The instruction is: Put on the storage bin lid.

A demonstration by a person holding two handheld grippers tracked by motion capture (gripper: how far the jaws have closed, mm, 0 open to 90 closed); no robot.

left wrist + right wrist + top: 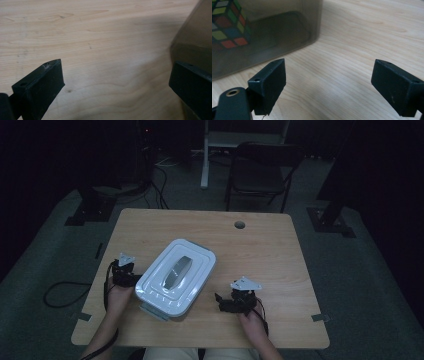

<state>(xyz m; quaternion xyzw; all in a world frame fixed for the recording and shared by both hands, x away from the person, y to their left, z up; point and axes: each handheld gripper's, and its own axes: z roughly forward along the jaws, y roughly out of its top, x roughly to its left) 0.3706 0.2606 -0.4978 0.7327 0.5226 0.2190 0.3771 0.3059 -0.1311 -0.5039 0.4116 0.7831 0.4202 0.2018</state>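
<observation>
The left gripper is holding its jaws spread wide over bare wood, the smoky wall of the lidded box sitting just past its one jaw. The right gripper is likewise keeping its jaws spread, gripping nothing, with the same box ahead and to one side and a colour cube showing through the tinted wall. Between both grippers, on the worktop, the box is resting with its white lid on. Judging by this, nothing is grasped yet; opening the box and reaching the cube is all still waiting.
</observation>
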